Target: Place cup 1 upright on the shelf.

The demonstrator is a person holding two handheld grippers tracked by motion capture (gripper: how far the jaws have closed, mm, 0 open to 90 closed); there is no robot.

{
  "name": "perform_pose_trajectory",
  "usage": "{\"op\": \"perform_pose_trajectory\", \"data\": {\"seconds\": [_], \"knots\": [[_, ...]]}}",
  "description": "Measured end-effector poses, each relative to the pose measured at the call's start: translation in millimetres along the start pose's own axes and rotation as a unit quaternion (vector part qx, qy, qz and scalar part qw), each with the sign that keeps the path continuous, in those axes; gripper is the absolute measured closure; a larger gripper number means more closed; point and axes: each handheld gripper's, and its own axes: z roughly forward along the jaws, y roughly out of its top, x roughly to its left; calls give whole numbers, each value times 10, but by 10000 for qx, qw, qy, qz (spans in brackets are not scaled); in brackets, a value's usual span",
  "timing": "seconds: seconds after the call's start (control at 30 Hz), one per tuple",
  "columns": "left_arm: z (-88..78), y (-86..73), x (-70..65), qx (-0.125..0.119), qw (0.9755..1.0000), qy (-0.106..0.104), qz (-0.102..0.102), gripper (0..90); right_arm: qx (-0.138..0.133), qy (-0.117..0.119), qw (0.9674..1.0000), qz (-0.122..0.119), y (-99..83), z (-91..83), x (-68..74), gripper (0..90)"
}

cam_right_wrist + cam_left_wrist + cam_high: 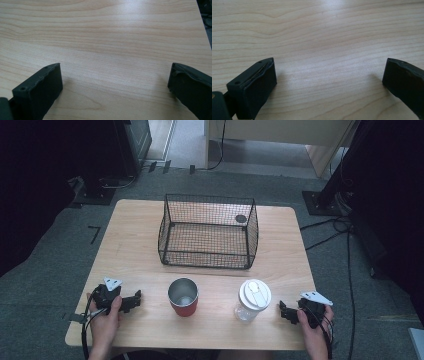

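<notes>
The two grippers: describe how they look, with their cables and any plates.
Both are black. The left gripper and the right gripper each carry a grey three-cornered plate on top and trail black cable toward the table's near edge. Close up, each has two blocky matte jaws with small screw holes on top. The forearms show no sleeves.

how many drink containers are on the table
2: a red cup left of centre, open-topped, and a clear bottle with a white lid to its right, both in front of the wire basket.
</notes>
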Motion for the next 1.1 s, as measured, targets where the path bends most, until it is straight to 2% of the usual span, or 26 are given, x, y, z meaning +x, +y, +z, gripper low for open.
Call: {"op": "perform_pose_trajectory", "data": {"seconds": [0.17, 0.3, 0.43, 0.53, 0.77, 0.93, 1.1], "knots": [[-30, -30, 18, -7, 10000, 31, -47, 0, 1, 2, 10000, 3, 0, 0, 0, 0], [-65, -40, 10, -45, 10000, 47, -10, 0, 1, 1, 10000, 3, 0, 0, 0, 0], [-121, -30, -31, -146, 9999, -27, 56, 0, 1, 1, 10000, 3, 1, 0, 0, 0], [-218, 7, -79, -317, 9994, -137, 79, 0, 1, 2, 10000, 4, 0, 0, 0, 0], [-336, 59, -176, -495, 9979, -415, 104, 0, 4, 1, 10000, 10, 1, 0, 1, 0], [-406, 79, -304, -566, 9961, -616, 292, 0, 0, 0, 10000, 2, 1, 0, 0, 0], [-449, 54, -403, -639, 9947, -704, 386, 0, 0, 0, 10000, 4, 0, 0, 1, 0]]}}
